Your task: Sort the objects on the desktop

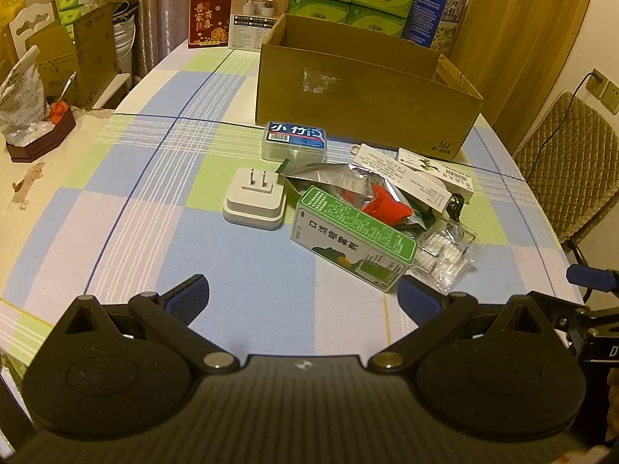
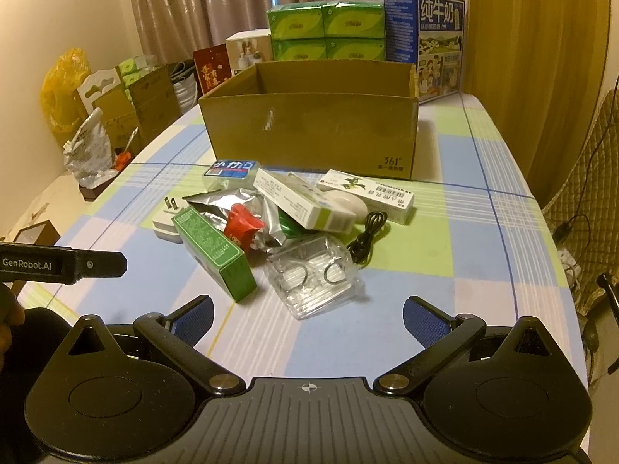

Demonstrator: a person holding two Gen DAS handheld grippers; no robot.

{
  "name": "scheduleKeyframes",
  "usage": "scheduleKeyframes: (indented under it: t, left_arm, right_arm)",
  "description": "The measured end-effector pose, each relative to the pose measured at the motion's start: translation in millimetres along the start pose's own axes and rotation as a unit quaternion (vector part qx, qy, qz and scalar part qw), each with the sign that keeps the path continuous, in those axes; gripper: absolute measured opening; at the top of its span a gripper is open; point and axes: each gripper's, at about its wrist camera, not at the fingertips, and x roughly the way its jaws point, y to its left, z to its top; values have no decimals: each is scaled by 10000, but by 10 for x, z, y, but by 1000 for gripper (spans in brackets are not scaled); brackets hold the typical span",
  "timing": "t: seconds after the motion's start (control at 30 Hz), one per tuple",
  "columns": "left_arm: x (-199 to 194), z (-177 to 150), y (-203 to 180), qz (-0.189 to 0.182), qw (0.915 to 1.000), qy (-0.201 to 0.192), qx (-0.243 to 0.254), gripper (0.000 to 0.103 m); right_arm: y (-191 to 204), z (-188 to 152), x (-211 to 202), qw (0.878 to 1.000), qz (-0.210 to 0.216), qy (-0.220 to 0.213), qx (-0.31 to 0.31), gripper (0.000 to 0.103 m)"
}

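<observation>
The clutter sits mid-table in front of the open carton (image 2: 309,131): a green box (image 2: 212,247) nearest, leaning against a foil pouch (image 2: 232,203) with a red piece on it, a white plug (image 1: 255,201) just beside, a clear pack (image 2: 313,282), a black cable (image 2: 367,236), two white boxes and a blue-lidded case (image 1: 296,141) close to the carton's front wall. Both claws hang short of the pile, tilted down — the left gripper (image 1: 303,290) and right gripper (image 2: 307,309) spread wide, holding nothing. The pieces overlap, so lifting one may drag its neighbour; the crinkly pouch and slick clear pack look liable to slip, and the loose cable could snag.
</observation>
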Motion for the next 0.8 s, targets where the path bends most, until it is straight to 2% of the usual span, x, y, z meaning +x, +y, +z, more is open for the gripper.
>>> scheduleKeyframes:
  t: [0.13,0.23,0.37,0.5,0.57,0.67,0.73,0.8]
  left_arm:
    - [12,18,45,-156,9998,111,-59,102]
    - [24,45,42,-209,9994,252,84,102]
    - [8,71,-24,-417,9967,317,613,102]
    - [25,125,-108,-401,9894,327,1357,102]
    - [65,182,-140,-371,9839,409,1699,102]
    - [153,271,-185,-423,9705,494,2323,102]
    - [234,321,-209,-508,9575,511,2794,102]
    - [328,357,-244,-611,9405,488,3305,102]
  right_arm:
    - [-25,-1,7,10000,-18,46,-10,101]
    - [-76,-8,37,9999,-10,167,-24,101]
    - [-139,-16,71,9996,29,280,-87,101]
    - [-176,7,132,9990,71,331,-278,101]
    - [-198,37,185,9986,128,388,-349,101]
    - [-210,83,296,9966,285,544,-545,101]
    - [-205,115,379,9947,377,636,-711,101]
    - [-197,158,473,9928,414,693,-890,101]
